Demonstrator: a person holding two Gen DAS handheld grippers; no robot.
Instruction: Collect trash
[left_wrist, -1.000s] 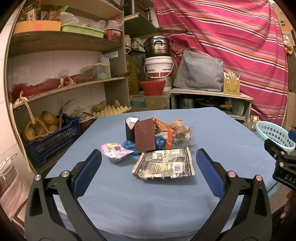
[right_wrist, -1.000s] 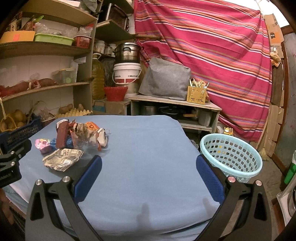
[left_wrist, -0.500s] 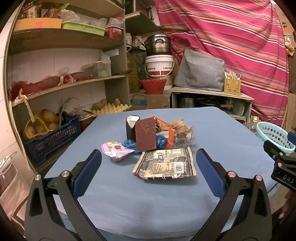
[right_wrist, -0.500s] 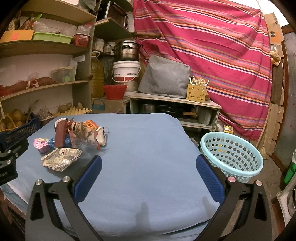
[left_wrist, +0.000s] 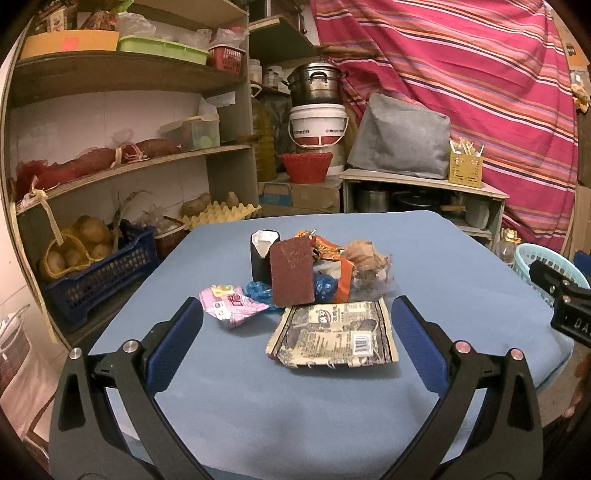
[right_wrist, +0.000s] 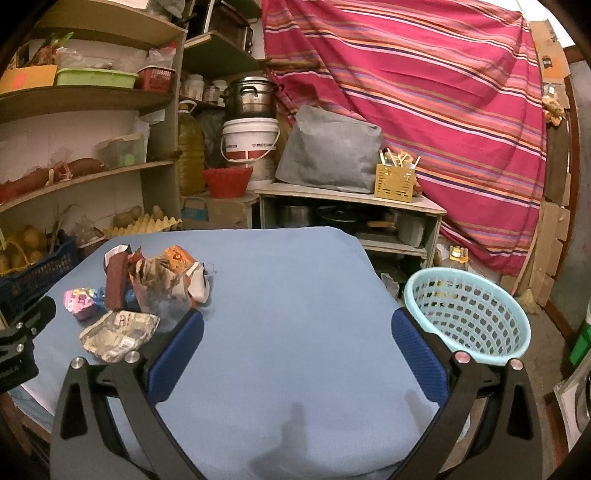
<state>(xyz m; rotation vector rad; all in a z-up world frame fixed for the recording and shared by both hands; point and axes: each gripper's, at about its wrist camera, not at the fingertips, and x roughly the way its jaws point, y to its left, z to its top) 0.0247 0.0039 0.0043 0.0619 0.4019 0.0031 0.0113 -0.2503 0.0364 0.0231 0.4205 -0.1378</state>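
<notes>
Trash (left_wrist: 314, 291) lay heaped on the blue table (left_wrist: 295, 406), the flat printed wrapper (left_wrist: 334, 339) nearest your left gripper (left_wrist: 297, 334), whose jaws stood wide apart and empty. Your right gripper (right_wrist: 297, 334) was likewise spread, holding nothing, with the basket (right_wrist: 467, 319) beyond the table's edge. Pinching that flat wrapper risked snagging cloth; bumping the upright brown pad (left_wrist: 291, 271) could have toppled the pile.

A blue-covered table (left_wrist: 424, 251) carries a heap of wrappers (left_wrist: 334, 334), a pink packet (left_wrist: 231, 304) and a brown scouring pad (left_wrist: 291, 275).
</notes>
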